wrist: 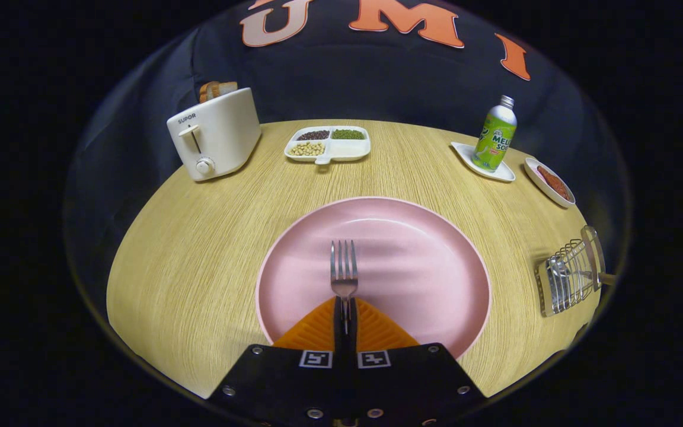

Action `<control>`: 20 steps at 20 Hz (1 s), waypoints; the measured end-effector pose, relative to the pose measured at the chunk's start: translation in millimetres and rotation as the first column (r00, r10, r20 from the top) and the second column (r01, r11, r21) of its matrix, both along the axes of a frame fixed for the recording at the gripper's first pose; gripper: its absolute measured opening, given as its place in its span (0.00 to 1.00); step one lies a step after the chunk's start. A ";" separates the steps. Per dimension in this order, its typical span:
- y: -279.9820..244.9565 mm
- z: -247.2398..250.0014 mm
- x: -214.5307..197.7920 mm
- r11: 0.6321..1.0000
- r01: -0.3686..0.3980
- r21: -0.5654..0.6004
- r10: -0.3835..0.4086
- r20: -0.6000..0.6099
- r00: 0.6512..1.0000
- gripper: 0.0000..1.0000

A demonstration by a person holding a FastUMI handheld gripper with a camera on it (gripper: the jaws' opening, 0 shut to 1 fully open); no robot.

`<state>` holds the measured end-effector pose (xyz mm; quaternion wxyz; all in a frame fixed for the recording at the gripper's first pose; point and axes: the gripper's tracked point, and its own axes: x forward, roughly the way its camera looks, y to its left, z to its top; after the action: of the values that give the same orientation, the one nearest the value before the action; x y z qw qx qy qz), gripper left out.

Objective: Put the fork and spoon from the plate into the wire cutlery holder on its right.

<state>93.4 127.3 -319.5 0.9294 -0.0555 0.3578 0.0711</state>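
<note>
We are pinching the fork (344, 273) by its handle, jaws pressed together on it, its long axis running straight ahead over the pink plate (430, 279); the wire cutlery holder (570, 276) is sitting right of the plate.

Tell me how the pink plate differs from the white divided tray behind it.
The pink plate is round; the divided tray is roughly rectangular with compartments. The plate carries no food, just the fork that the gripper is shut on above it; the tray holds beans of different colours in three sections. The plate lies just ahead of the fingers; the tray lies far beyond, beside the toaster. Both lie flat on the wooden table.
</note>
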 end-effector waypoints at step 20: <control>-138.1 139.5 -27.6 0.997 0.069 0.044 -0.073 0.083 0.994 0.01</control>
<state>65.8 -10.8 -180.1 0.9467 -0.0269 0.3182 0.0429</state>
